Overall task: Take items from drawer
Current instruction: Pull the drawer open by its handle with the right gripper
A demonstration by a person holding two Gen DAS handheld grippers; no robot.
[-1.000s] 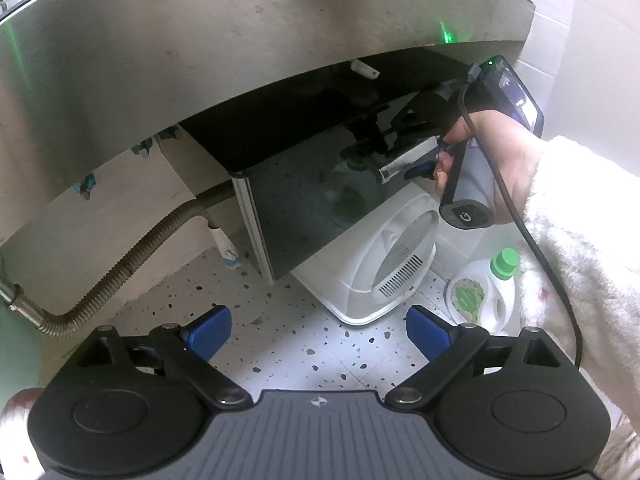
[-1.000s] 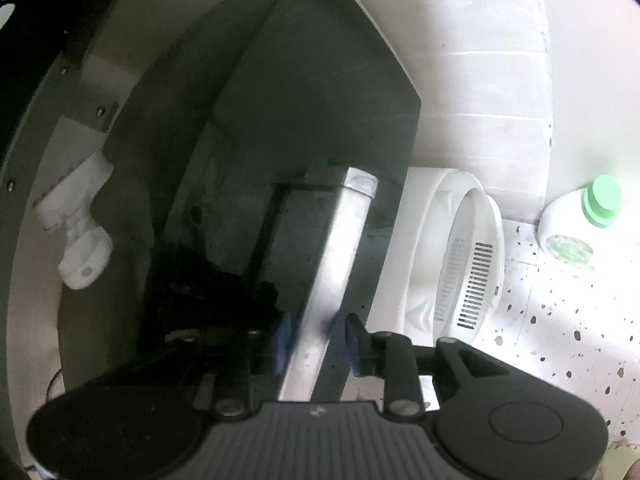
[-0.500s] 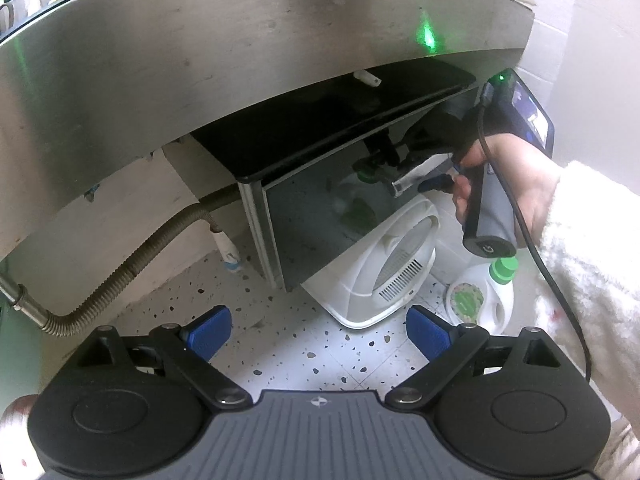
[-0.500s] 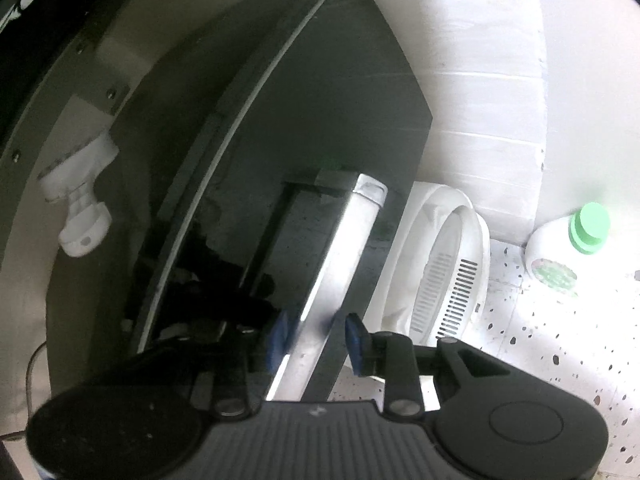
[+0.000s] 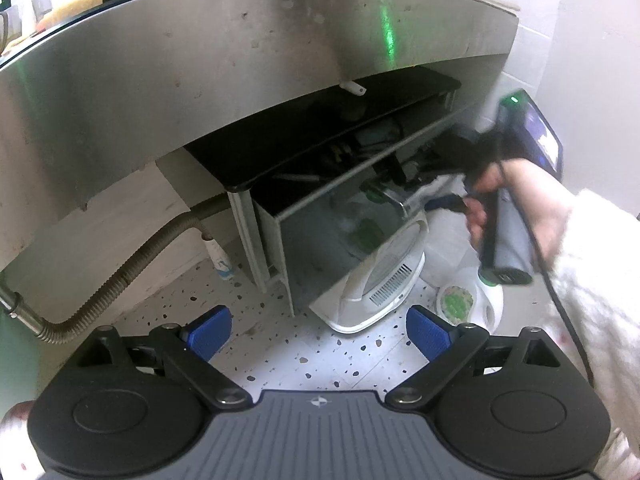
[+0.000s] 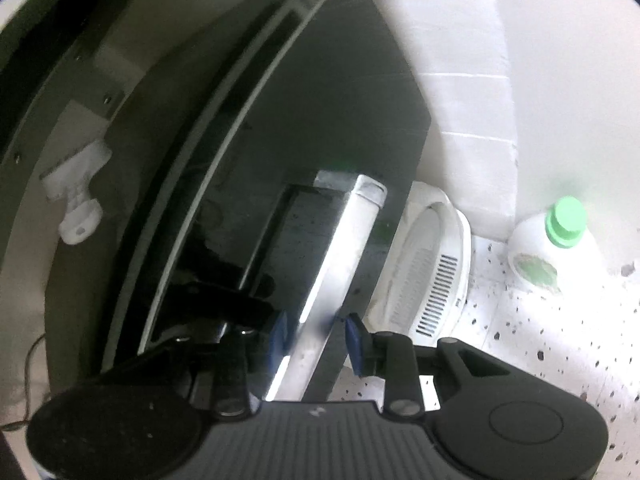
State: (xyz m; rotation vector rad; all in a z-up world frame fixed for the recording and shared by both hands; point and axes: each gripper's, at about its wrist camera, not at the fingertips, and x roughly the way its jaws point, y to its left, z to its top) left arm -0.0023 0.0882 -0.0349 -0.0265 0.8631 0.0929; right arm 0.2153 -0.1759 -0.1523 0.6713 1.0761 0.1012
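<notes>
While the right claw (image 6: 316,336) pinches the silver handle (image 6: 340,256) of the dark-fronted drawer (image 5: 340,232), blue pads on either side of the bar, the drawer sits partly pulled out under the steel tabletop (image 5: 240,60). Left claw (image 5: 320,332) hangs spread wide, nothing between its pads, low over the speckled floor (image 5: 280,344) and well apart from the drawer front. In the left wrist view the right claw (image 5: 444,202) shows at the handle's near end, gripped by the right hand (image 5: 516,196) in a white fleece sleeve; motion blur smears hand and tool. Drawer contents (image 5: 340,152) are dark and hard to read: a few long thin shapes, not identifiable. Right wrist view shows only the glossy drawer face and handle, interior hidden. Around: white plastic vented housing (image 5: 384,276) on the floor just below the drawer front, a white bottle with green cap (image 6: 556,240) beside it near the white tile wall, a corrugated metal hose (image 5: 120,276) running down to the left, and a small white fitting (image 6: 76,204) on the underside of the tabletop.
</notes>
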